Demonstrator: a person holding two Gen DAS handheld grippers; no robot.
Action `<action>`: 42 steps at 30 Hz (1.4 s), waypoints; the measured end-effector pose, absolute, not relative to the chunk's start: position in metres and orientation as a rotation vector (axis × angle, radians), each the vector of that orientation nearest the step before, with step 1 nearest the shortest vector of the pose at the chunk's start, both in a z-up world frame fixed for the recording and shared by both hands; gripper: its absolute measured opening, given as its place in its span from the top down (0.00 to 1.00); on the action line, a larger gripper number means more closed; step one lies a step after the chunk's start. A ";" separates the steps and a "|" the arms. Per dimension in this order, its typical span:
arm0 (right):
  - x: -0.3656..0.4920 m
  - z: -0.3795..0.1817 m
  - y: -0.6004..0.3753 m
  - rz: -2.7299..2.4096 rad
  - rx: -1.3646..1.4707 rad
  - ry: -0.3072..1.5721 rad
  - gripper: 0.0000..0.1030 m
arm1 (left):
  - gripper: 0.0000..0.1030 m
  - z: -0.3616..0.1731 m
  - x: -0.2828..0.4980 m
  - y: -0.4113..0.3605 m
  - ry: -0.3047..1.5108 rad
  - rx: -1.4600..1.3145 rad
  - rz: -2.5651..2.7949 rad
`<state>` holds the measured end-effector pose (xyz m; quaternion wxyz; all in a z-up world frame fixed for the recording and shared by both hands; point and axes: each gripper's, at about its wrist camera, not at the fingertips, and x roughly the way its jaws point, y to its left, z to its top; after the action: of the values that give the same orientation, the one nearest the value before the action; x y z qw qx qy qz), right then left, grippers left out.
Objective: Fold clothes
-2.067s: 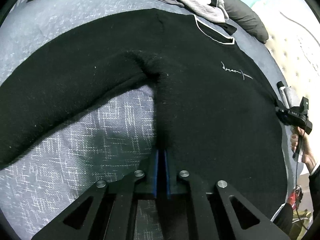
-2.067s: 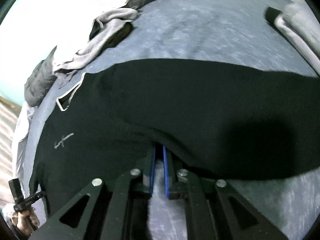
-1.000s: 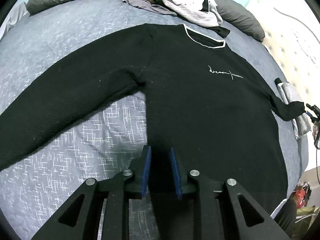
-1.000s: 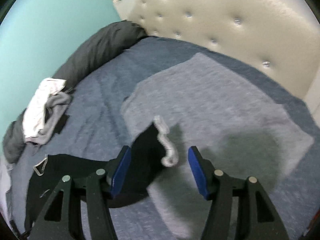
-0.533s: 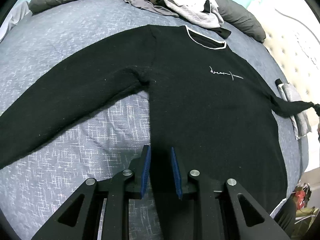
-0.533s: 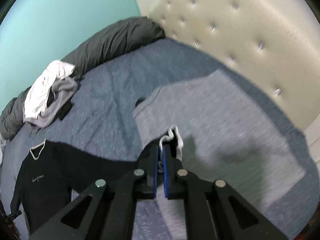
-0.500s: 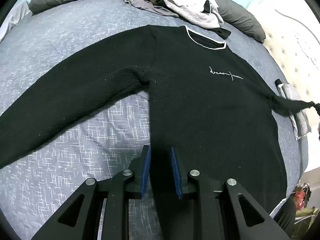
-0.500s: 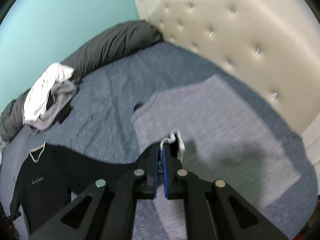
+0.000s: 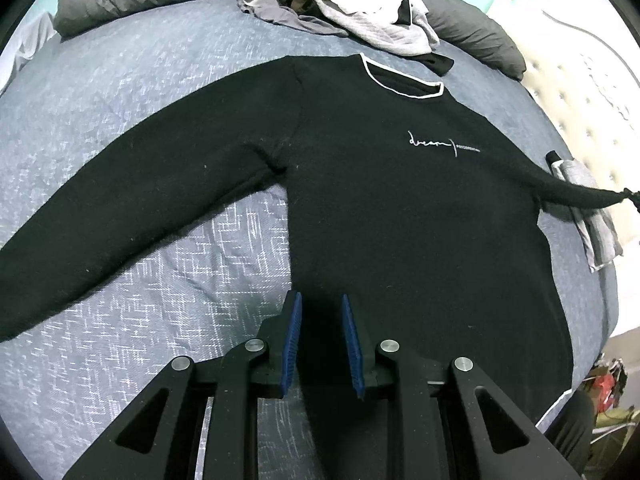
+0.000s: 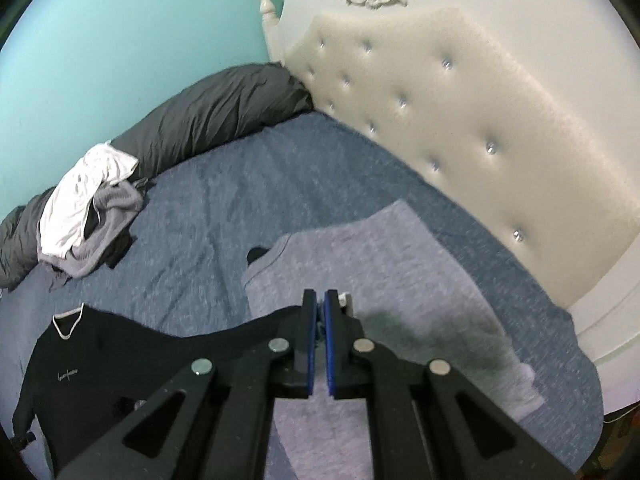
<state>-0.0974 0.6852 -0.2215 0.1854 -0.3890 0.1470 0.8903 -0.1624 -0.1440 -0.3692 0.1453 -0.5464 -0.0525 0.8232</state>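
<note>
From the left wrist, the left gripper [image 9: 320, 340] stays spread over the sweater [image 9: 400, 216] flat on the bed [image 9: 120, 80], while from the right wrist the right gripper [image 10: 320, 340], pressed together, has pulled the cuff [image 10: 342, 299] farther out over the grey garment [image 10: 400, 272].

Left gripper [image 9: 320, 312]: 2.1 s ago its blue pads were pressed together on the black sweater's [image 9: 400, 216] side edge; now they stand apart, straddling that edge without pinching it.
Right gripper [image 10: 320, 304]: 2.1 s ago clamped at the sleeve's underside, wide apart 1.0 s ago, now pressed together on the sleeve cuff [image 10: 342, 300] above the grey folded garment [image 10: 400, 264].
Black sweater: bunched and puckered at the armpit 2.1 s ago; now spread flat, collar and chest lettering fully showing.
Right sleeve [image 9: 576, 196]: now drawn out taut toward the headboard [image 10: 460, 92].
</note>
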 end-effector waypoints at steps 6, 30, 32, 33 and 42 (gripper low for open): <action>-0.107 -0.210 0.653 2.600 -1.081 0.449 0.97 | 0.78 -0.360 -0.154 -0.145 -0.184 -1.557 2.377; -0.115 -0.200 0.151 3.391 -1.689 0.032 0.97 | 0.69 -0.312 -0.088 -0.166 -0.277 -1.467 2.404; -0.112 -0.225 0.138 3.355 -1.773 0.025 0.97 | 0.68 -0.312 -0.084 -0.169 -0.277 -1.471 2.400; -0.111 -0.238 0.131 3.336 -1.815 0.021 0.97 | 0.67 -0.314 -0.082 -0.170 -0.277 -1.475 2.396; -0.097 -0.355 0.073 3.137 -2.183 -0.011 0.94 | 0.63 -0.332 -0.073 -0.172 -0.282 -1.524 2.351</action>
<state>-0.0969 0.0731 -0.3546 -0.3336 -0.5385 -0.0028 0.7738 -0.0726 -0.1716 -0.3324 0.1622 -0.5341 -0.0989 0.8238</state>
